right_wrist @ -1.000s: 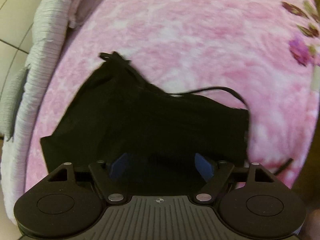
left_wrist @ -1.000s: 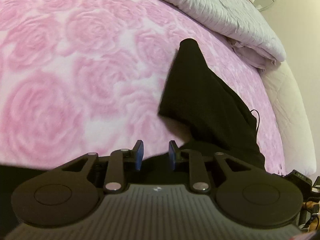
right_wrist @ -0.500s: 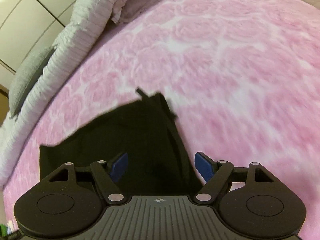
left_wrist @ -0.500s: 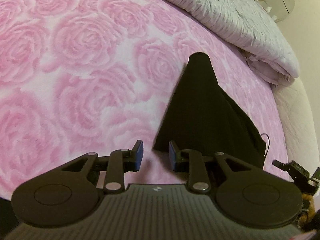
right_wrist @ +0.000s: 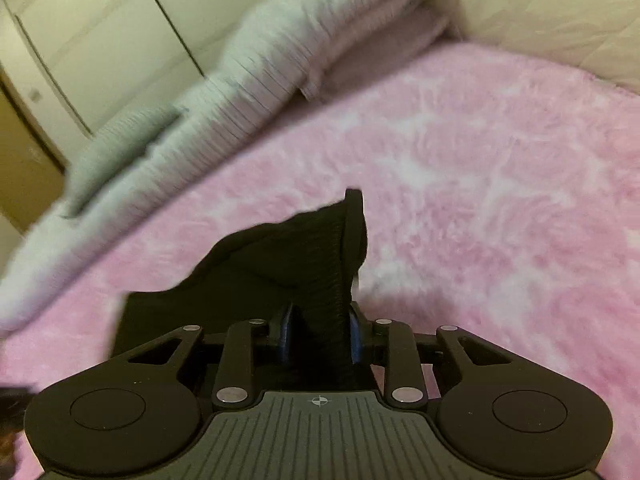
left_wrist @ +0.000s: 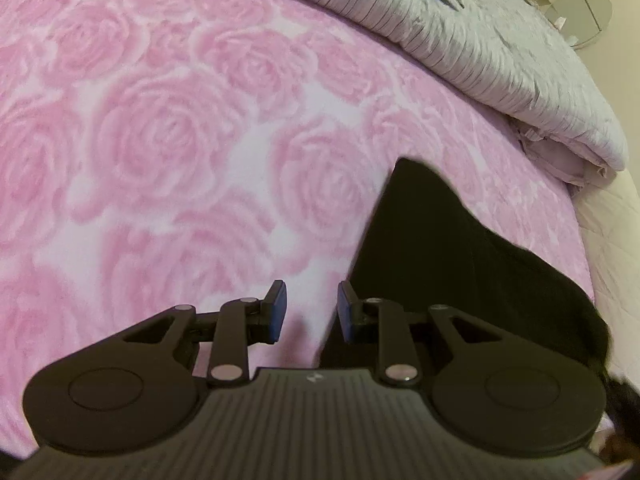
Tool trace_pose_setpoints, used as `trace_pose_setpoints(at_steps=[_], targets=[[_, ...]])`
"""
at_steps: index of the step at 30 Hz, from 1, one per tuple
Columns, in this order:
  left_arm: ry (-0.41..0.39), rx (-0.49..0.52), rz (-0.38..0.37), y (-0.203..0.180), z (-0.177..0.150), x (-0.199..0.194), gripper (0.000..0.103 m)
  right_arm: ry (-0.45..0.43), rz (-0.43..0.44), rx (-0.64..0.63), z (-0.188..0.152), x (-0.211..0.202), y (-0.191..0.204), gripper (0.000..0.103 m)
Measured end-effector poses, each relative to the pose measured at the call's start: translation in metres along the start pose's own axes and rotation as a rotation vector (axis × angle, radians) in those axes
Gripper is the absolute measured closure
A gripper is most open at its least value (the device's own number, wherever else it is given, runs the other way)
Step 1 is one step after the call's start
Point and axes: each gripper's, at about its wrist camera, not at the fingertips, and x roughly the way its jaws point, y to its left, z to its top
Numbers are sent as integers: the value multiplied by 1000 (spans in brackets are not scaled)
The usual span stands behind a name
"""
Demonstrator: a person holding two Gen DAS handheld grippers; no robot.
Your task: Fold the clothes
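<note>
One black ribbed garment [right_wrist: 288, 264] lies on the fluffy pink rose blanket [left_wrist: 168, 152], long axis running near-to-far; right claw [right_wrist: 320, 332] pinches its band, left claw [left_wrist: 308, 308] gapes empty.

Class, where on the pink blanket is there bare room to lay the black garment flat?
Free: the pink blanket left of the black garment, up to the grey quilt. Crowded: the right side, by garment, quilt and bed edge.
</note>
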Motion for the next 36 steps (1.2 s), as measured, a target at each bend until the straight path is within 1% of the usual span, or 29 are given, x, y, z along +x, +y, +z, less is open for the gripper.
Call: trace_pose_setpoints(at_steps=[4,5,8,10,12,15,16,18,19,21,24,25,27,28,29,30,31,32,33,34,36], targets=[[20,-17,-42,-10,18,21,81,46,-16,27,-30,-54,-21,76],[34,-26,-58,-13,22,28,81,99,-56,62,-40,-51,-34,76],[95,-77,-123,-22,29,51,79,178,-132,259,-62,-40,-72,75],[131,-124,-182,-26,30,63,76,176,-131,271,-63,-39,-73,75],[165,-170,-216,-30,33,76,76,173,-131,283,-64,-38,-74,75],[160,-201,-257,-47,50,92,74,169,-130,302,-65,-36,-76,75],[155,-201,-265,-56,59,98,71,168,-130,308,-65,-35,-76,75],[166,-188,-265,-73,76,112,66,165,-130,320,-66,-34,-77,75],[181,-173,-255,-82,84,120,64,164,-129,327,-67,-33,-78,75],[224,-131,-223,-96,96,140,63,161,-129,339,-67,-32,-79,75],[345,-112,-134,-104,93,175,63,158,-123,340,-66,-32,-77,75],[388,-108,-139,-106,86,183,64,157,-121,337,-65,-32,-76,75],[405,-38,-173,-115,71,182,66,155,-116,333,-63,-32,-73,75],[405,-7,-180,-118,65,176,91,154,-113,331,-62,-32,-72,75],[403,21,-184,-121,59,170,100,153,-111,329,-61,-32,-71,75],[359,38,-200,-122,55,154,100,152,-108,327,-60,-32,-70,75],[296,51,-220,-123,52,135,101,151,-106,325,-59,-32,-69,75],[211,74,-253,-126,49,105,101,150,-103,322,-58,-32,-68,75],[115,101,-300,-130,45,70,101,149,-101,320,-57,-32,-66,75],[6,160,-339,-137,37,28,101,148,-98,318,-56,-32,-65,75],[-218,321,-395,-153,12,-58,101,146,-93,314,-54,-32,-63,75]])
